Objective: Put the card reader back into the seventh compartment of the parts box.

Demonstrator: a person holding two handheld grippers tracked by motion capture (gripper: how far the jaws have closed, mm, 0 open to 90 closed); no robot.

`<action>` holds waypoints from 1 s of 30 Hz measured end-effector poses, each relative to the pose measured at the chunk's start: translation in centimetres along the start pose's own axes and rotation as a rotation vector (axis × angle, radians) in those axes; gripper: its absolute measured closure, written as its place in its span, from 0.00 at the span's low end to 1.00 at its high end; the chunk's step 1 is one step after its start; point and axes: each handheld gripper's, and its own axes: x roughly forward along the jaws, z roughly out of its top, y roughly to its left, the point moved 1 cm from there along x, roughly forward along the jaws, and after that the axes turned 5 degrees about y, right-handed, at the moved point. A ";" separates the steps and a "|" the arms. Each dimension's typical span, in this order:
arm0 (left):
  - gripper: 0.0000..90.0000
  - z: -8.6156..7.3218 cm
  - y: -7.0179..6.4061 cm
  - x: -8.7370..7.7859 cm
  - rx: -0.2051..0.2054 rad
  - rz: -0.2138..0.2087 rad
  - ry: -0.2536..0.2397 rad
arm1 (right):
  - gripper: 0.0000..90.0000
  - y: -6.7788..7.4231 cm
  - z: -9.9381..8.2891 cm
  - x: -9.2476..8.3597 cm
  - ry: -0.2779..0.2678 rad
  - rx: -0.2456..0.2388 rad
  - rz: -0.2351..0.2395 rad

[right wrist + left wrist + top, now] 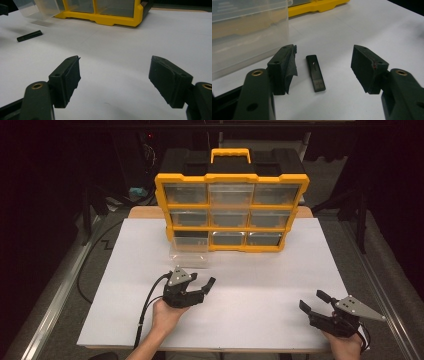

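A small flat black bar (315, 73) lies on the white table top (270, 280). My left gripper (324, 56) is open with one jaw on each side of the bar and touches nothing. In the high view the left gripper (201, 281) sits just in front of a clear plastic drawer (189, 254) that stands pulled out on the table. The right gripper view has the same bar (29, 35) far off at the upper left. My right gripper (314, 301) is open and empty near the table's front right corner; bare table lies between its jaws (115, 60).
A yellow and black organizer (231, 212) with a carry handle and several clear drawers stands at the back middle; its bottom left slot is open. The clear drawer (247, 32) is close on the left gripper's left. Dark floor and rails flank the table.
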 end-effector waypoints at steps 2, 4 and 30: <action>0.41 0.2 0.0 0.1 -0.012 0.008 0.024 | 0.28 0.0 0.0 0.0 -0.001 -0.001 0.000; 0.41 0.5 0.1 0.1 -0.010 0.017 0.045 | 0.28 0.0 0.0 0.0 0.001 0.001 0.001; 0.46 3.7 0.6 3.2 -0.026 0.064 0.348 | 0.28 -0.1 0.0 0.1 0.006 0.009 0.005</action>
